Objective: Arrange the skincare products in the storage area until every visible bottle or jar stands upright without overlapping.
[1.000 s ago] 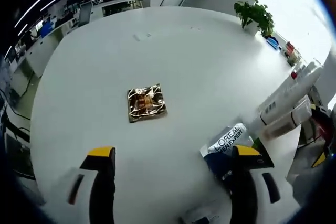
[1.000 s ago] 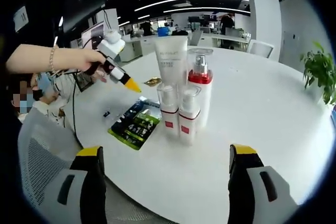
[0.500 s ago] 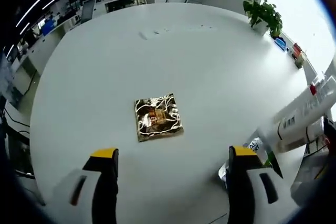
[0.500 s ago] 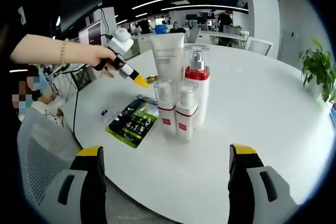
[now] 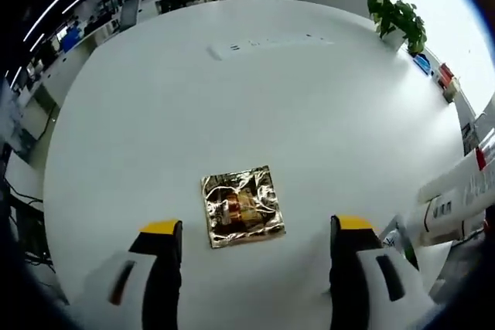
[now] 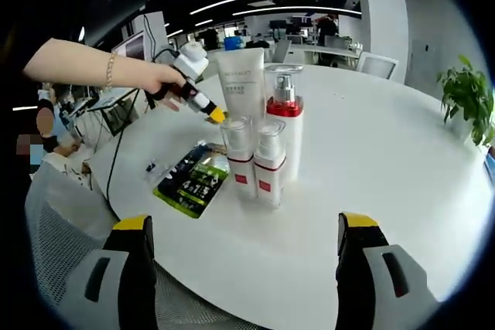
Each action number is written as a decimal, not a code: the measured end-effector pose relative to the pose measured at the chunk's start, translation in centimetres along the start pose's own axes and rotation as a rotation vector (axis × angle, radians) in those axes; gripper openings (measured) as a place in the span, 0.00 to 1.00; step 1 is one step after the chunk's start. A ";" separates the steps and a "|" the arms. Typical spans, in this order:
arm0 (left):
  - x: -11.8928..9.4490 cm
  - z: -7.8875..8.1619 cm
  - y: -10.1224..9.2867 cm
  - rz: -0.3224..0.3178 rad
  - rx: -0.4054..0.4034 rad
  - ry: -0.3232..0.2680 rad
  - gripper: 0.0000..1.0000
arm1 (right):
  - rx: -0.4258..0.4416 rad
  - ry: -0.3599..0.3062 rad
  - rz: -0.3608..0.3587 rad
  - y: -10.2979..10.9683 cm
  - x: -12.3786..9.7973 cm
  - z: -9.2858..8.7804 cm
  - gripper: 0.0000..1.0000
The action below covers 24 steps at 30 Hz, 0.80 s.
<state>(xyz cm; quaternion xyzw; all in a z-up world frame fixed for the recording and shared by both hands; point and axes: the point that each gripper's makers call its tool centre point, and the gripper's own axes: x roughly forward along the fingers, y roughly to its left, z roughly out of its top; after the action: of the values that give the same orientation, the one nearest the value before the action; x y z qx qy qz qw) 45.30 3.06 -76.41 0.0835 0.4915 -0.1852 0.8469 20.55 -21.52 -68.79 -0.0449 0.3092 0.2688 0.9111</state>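
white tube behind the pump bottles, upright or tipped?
Upright. The white tube stands on the table, close behind the two small pump bottles.

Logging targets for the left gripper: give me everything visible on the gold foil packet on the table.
The gold foil packet is a roughly square, crinkled, shiny sachet with a brownish-orange printed centre and reflective gold edges. It lies flat on the white round table, slightly rotated, alone with bare tabletop around it. It sits just ahead of and between the left gripper's yellow-tipped fingers, which are spread wide and do not touch it. Its print is too small to read.
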 end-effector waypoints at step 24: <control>-0.2 -0.1 0.7 0.054 0.054 -0.014 0.58 | -0.005 0.009 -0.001 0.0 0.1 -0.1 0.97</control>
<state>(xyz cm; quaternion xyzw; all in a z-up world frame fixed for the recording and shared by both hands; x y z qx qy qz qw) 45.39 3.74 -76.30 0.1185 0.4780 -0.1761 0.8523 20.57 -21.50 -68.96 -0.0485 0.3126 0.2688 0.9097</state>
